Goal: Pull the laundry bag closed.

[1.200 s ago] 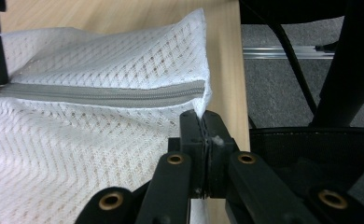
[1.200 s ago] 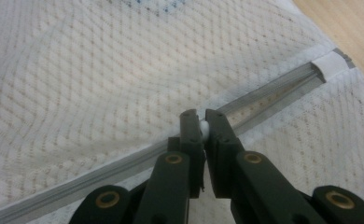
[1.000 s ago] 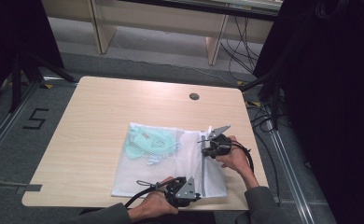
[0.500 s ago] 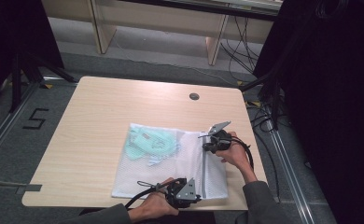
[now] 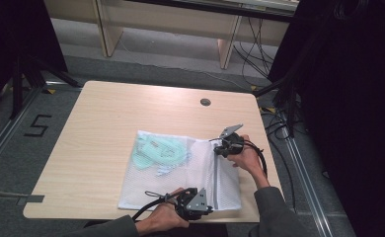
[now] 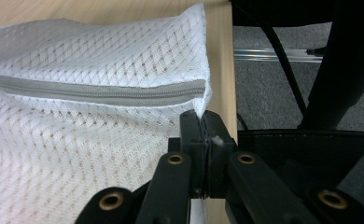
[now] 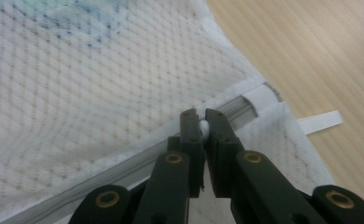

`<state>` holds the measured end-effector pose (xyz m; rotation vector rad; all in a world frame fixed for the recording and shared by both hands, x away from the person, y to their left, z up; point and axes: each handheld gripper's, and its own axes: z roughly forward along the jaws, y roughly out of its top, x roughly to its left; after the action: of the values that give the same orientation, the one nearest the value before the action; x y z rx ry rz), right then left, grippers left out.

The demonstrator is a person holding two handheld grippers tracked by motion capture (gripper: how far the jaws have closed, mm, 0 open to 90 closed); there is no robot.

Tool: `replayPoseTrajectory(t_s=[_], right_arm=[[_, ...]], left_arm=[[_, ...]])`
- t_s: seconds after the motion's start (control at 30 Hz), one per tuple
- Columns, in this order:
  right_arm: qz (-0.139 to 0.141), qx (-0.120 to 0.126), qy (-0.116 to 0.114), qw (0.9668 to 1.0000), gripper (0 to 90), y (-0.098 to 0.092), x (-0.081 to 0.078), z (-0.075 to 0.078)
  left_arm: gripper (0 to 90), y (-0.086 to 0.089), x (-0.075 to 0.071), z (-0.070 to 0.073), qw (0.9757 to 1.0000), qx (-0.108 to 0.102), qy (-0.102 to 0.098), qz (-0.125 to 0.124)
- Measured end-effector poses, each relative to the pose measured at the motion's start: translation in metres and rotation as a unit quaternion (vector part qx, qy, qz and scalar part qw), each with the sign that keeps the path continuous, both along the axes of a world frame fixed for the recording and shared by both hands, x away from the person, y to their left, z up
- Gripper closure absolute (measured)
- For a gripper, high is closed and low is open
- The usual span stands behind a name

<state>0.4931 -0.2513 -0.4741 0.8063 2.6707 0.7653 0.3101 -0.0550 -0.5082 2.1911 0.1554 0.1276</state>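
Mesh laundry bag (image 5: 180,173) zipped nearly to its end, pinned at both ends of the zip.
It lies flat on the surface (image 5: 106,123), a pale green item (image 5: 158,153) inside, left of the right hand-held gripper (image 5: 219,146). That one's jaws clamp a small white tab, likely the zip pull, at the far end; the left hand-held gripper (image 5: 206,203) pinches the bag's near corner by the zip (image 6: 96,91). Next, I'd judge, a short final tug, then release. Both forearms reach in low.

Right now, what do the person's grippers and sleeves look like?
Both the left gripper and right gripper are black, with brass-coloured rivets on the linkages, a grey three-cornered plate on top and a black trailing cable. The sleeves are dark grey.
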Motion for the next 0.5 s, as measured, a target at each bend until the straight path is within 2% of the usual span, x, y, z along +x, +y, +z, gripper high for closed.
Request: replayPoseTrajectory(t_s=[0.1, 0.2, 0.27, 0.33, 0.37, 0.43, 0.5], right_arm=[[-0.006, -0.003, -0.008, 0.9999, 86.7, -0.001, 0.004, -0.003], [-0.016, 0.002, 0.0, 0.9999, 86.7, -0.003, 0.005, -0.003], [-0.006, 0.003, 0.002, 1.0, 86.7, -0.004, 0.009, -0.004], [-0.003, -0.002, -0.002, 1.0, 86.7, -0.004, 0.011, -0.004], [-0.017, -0.008, -0.007, 0.9998, 86.7, -0.002, 0.01, -0.004], [-0.007, -0.01, -0.004, 0.9999, 86.7, -0.001, 0.013, -0.005], [-0.012, -0.014, -0.007, 0.9998, 86.7, 0.0, 0.015, -0.006]], left_arm=[[88.5, 0.0, 0.0, 0.0, 0.9999, 0.005, -0.002, -0.008], [88.6, 0.0, -0.001, 0.0, 1.0, 0.005, -0.002, -0.005], [88.5, -0.001, 0.0, 0.0, 1.0, 0.002, 0.002, -0.004], [88.6, -0.001, -0.001, 0.0, 1.0, -0.001, 0.004, -0.001], [88.5, -0.001, -0.001, 0.0, 1.0, 0.003, 0.003, -0.004], [88.5, -0.001, -0.002, -0.001, 1.0, 0.004, 0.001, -0.005], [88.6, -0.001, -0.002, -0.001, 1.0, 0.006, 0.003, -0.008]])
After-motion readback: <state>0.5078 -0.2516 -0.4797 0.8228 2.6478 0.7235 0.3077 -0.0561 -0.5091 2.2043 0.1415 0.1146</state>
